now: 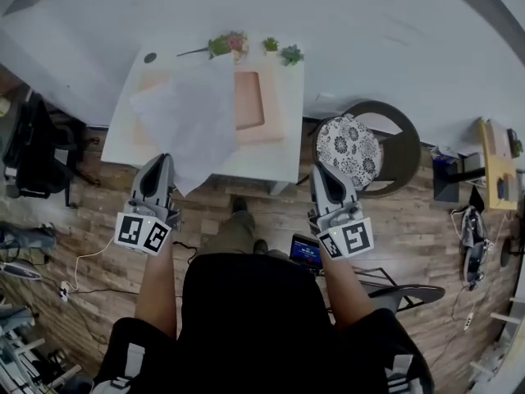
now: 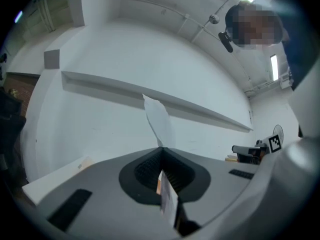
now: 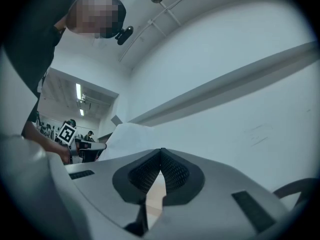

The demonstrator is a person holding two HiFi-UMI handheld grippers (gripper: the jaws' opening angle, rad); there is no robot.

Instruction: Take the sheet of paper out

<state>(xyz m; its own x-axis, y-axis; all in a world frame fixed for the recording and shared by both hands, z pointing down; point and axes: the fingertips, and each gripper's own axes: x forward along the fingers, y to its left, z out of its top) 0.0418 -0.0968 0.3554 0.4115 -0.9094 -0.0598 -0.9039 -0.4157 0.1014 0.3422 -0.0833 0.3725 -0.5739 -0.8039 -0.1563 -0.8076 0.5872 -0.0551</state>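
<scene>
Left claw is clamped on one corner of the sheet of paper. The left gripper view shows the paper standing edge-on out of the closed jaws. Right claw has its tips together with nothing in them, and it's held off to the right, well apart from the sheet.

The sheet fans out from the left claw across the left-centre of the tabletop and covers part of the pink flat piece. I can't tell whether its far end is touching the surface or floating clear of it.

Risks, my read:
- It's a single-corner pinch on thin, limp paper. A quick pull or a snag at the far end could tear the corner off or slip it out of the pads.
- If the far end is lying on the pink piece, dragging low could catch the raised inner rim there and crease the sheet.
- The sheet hangs like a sail, so a fast swing would fold it over or wrap it onto the claw.
- The small plants sit on the far edge of the tabletop. A sweep that way could brush them.

Room:
- The near edge of the tabletop is just ahead of both claws, with open wood floor on the person's side. Pulling back and up looks clear.
- The patterned stool is close ahead of the right claw, so that side is tight.
- The left side has more room, but there's clutter and a cable on the floor.
</scene>
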